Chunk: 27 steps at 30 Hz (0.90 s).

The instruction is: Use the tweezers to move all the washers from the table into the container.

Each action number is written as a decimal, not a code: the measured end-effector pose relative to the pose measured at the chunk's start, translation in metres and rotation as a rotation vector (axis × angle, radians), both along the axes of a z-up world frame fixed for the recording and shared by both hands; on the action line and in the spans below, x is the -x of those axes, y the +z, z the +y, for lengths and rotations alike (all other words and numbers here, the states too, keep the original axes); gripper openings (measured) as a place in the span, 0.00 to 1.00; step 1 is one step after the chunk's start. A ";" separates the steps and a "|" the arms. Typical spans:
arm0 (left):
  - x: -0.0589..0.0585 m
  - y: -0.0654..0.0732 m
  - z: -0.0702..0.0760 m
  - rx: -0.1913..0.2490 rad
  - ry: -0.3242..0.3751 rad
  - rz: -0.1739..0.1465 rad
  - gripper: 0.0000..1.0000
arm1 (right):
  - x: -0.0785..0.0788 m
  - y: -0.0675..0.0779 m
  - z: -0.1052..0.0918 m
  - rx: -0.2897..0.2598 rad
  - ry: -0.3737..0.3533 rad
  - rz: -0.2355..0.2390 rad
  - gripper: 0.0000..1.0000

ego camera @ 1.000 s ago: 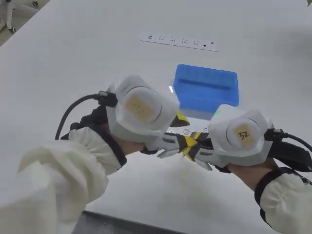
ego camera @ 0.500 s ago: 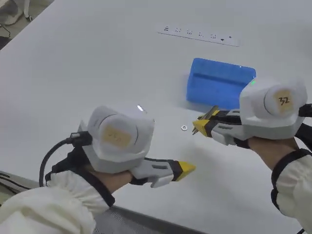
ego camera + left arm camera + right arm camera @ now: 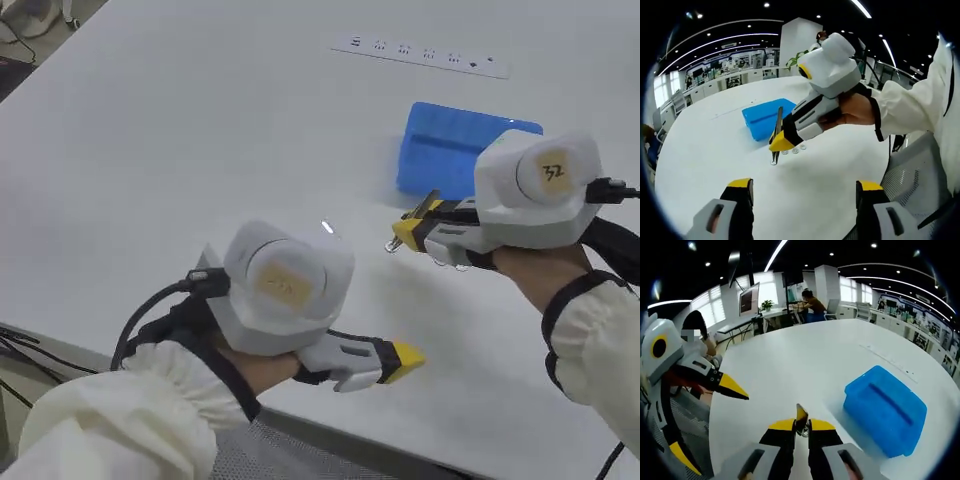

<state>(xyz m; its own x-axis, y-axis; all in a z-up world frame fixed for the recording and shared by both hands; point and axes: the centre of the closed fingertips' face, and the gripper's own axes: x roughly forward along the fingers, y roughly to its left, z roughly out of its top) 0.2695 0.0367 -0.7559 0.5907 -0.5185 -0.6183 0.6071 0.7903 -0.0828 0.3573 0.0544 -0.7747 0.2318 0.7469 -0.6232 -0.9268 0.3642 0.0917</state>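
Note:
My right gripper [image 3: 406, 233] is shut on a pair of slim metal tweezers [image 3: 777, 131] that point down at the white table [image 3: 200, 150]. In the left gripper view the tweezers' tip hovers just left of three small washers [image 3: 794, 150] lying in a row. Behind them sits the blue container [image 3: 450, 150], also seen from the right gripper [image 3: 800, 424] as a blue container [image 3: 885, 410] to the right. My left gripper [image 3: 395, 362] hangs open near the table's front edge, and its own view shows the left gripper [image 3: 805, 195] with nothing between the jaws.
A white power strip [image 3: 420, 55] lies at the far side of the table. The table's front edge [image 3: 300, 425] runs just under the left gripper. Desks, monitors and seated people [image 3: 812, 305] are in the room beyond.
The two grippers, close together a second ago, have parted. The left one has dropped back toward the front edge, open; the right one has moved right, holding the tweezers near the washers.

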 end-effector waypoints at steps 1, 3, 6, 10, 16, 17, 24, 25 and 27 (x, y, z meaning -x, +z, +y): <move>0.000 0.000 0.000 0.000 -0.001 0.000 0.86 | 0.000 -0.002 0.000 0.006 0.002 0.003 0.05; -0.001 0.000 0.000 -0.001 0.001 0.000 0.85 | 0.000 -0.004 -0.002 0.013 0.002 0.002 0.05; -0.002 0.000 0.001 0.000 0.001 0.001 0.85 | -0.001 -0.005 -0.004 0.019 0.006 -0.005 0.05; -0.001 -0.001 -0.002 -0.011 -0.011 0.005 0.86 | -0.003 -0.005 -0.005 0.009 -0.006 0.011 0.06; 0.000 0.000 -0.004 -0.018 -0.025 0.007 0.85 | -0.001 -0.006 -0.005 0.021 0.007 0.002 0.05; 0.000 0.000 -0.004 -0.019 -0.027 0.007 0.86 | -0.001 -0.005 -0.005 0.022 0.009 0.001 0.05; 0.001 -0.001 -0.003 -0.026 -0.046 0.018 0.86 | -0.002 -0.006 -0.003 0.039 0.007 0.003 0.04; 0.001 -0.001 -0.003 -0.026 -0.047 0.018 0.86 | -0.002 -0.006 -0.003 0.041 0.006 0.013 0.04; 0.002 -0.001 -0.002 -0.025 -0.049 0.019 0.85 | -0.002 -0.006 -0.002 0.043 0.008 0.021 0.04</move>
